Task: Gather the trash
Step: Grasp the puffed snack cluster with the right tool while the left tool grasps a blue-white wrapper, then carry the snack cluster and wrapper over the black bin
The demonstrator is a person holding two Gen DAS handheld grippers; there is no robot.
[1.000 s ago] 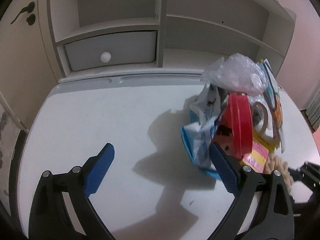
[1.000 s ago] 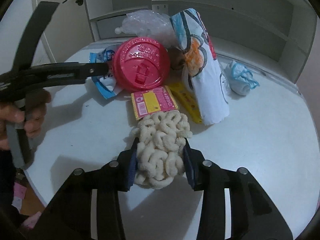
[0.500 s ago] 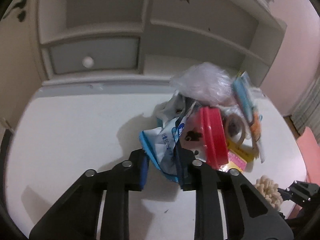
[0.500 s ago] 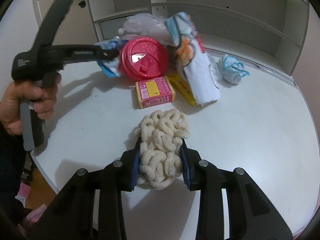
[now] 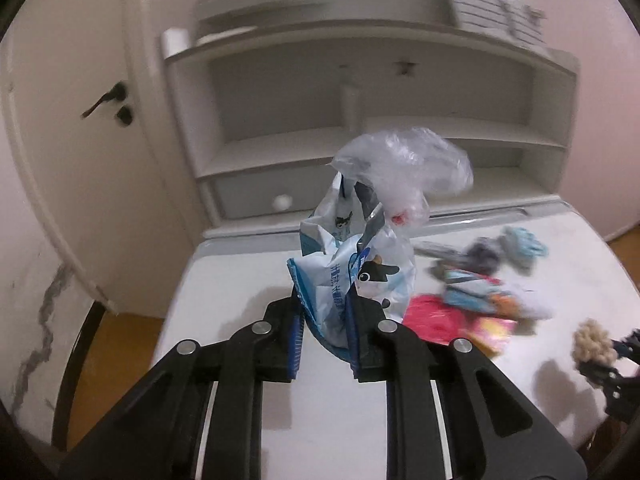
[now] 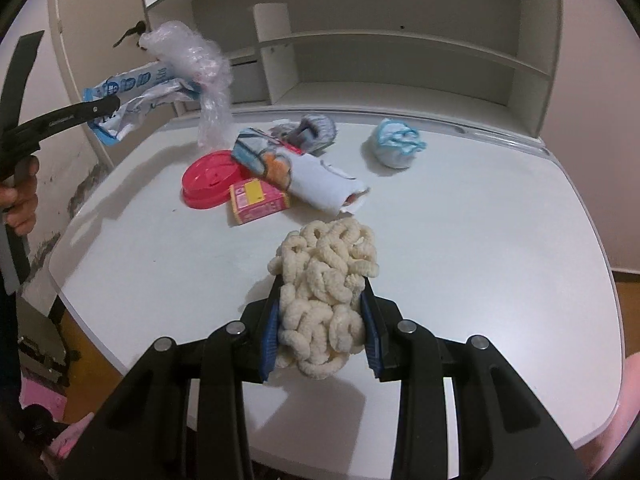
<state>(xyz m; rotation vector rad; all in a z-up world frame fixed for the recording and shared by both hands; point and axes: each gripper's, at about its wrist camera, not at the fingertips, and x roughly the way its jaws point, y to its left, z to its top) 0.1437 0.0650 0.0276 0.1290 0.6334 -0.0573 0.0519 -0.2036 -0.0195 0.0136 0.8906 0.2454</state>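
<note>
Left gripper (image 5: 322, 330) jaws clamp a snack wrapper (image 5: 352, 280) lifted clear of the tabletop (image 6: 460, 240); right gripper (image 6: 320, 330) jaws clamp a knitted bundle (image 6: 324, 280), apparently for disposal.

My left gripper (image 5: 324, 332) and right gripper (image 6: 322, 320) look alike, matte black angular frames with cut-out slots, round silver rivets at the joints and ribbed blue pads (image 6: 269, 330), while my bare-skinned left hand (image 6: 20, 200) shows beside a dark sleeve.
</note>
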